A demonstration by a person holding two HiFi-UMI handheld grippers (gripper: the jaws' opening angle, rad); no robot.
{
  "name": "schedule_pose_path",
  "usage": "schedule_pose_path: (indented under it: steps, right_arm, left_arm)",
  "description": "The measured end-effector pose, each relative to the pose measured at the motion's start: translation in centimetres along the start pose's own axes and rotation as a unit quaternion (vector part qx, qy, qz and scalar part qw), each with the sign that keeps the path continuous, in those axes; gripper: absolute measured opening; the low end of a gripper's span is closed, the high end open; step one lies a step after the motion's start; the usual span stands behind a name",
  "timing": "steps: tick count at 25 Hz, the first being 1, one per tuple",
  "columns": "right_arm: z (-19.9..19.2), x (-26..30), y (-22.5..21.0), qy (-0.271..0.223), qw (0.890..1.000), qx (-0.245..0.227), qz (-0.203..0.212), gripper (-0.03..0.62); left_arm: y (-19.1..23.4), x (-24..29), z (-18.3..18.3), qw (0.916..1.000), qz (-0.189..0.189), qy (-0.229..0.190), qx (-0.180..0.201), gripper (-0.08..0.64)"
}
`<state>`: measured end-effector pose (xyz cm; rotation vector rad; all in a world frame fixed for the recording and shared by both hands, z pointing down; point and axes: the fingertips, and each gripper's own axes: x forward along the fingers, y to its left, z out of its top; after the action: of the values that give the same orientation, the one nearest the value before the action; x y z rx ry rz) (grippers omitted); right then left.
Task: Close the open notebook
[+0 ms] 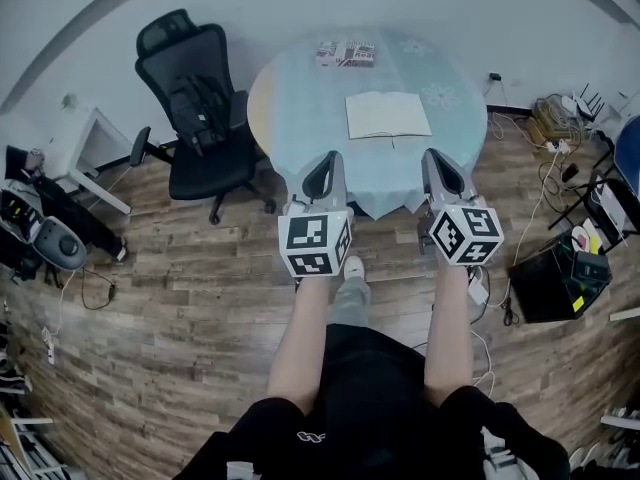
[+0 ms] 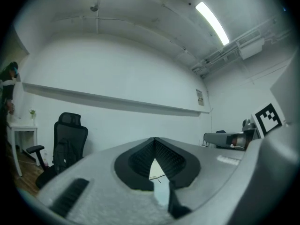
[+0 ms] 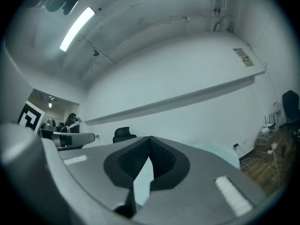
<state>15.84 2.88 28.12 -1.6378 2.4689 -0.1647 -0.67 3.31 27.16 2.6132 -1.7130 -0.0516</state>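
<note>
Notebook (image 1: pixel 388 115) is laid open on the surface (image 1: pixel 300 98), ahead of the left gripper (image 1: pixel 329 160) and right gripper (image 1: pixel 434 158), both jaws shut empty. One outer edge should be lifted and folded across the spine.

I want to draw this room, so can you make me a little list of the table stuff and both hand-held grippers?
table: round, pale blue cloth
notebook: open, flat on the table
patterned box: table's far edge
chair: black, left of table
left hand-held gripper: shut, empty, short of notebook
right hand-held gripper: shut, empty, short of notebook
</note>
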Motion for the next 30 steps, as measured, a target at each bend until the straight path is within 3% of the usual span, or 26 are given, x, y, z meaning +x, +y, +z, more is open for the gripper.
schedule_pose_path:
  steps: [6,12,16,19,25,29,30]
  right_arm:
    - [-3.4,8.9,-4.9,0.024,0.999,0.004,-0.024,0.011]
    - [-5.2,19.4,-7.7,0.065,0.997,-0.026,-0.013,0.011]
    - [-6.7,24.7,-9.8,0.095,0.993,-0.068,-0.030,0.011]
    - [-9.4,26.6,-10.0,0.125,0.989,-0.080,-0.023,0.011]
    - [-13.1,28.0,-12.5,0.184,0.976,-0.115,-0.023,0.011]
    - [-16.2,28.6,-13.6,0.250,0.950,-0.190,0.004,0.004]
    - [-17.5,28.9,-13.3,0.266,0.943,-0.201,0.019,0.060]
  left_arm:
    - [3.4,10.0,-2.7,0.9965,0.003,0.053,0.065,0.002]
    - [9.7,19.5,-5.3,0.9951,0.025,0.084,0.046,0.002]
    - [11.8,25.1,-8.1,0.9933,0.007,0.102,0.054,0.002]
    - [12.7,27.1,-10.9,0.9925,-0.004,0.121,0.022,0.002]
    - [14.3,29.1,-13.2,0.9896,-0.007,0.144,0.007,0.002]
    - [14.8,30.3,-14.8,0.9873,-0.003,0.158,-0.020,0.002]
    - [15.0,30.4,-15.4,0.9864,-0.004,0.163,-0.022,0.002]
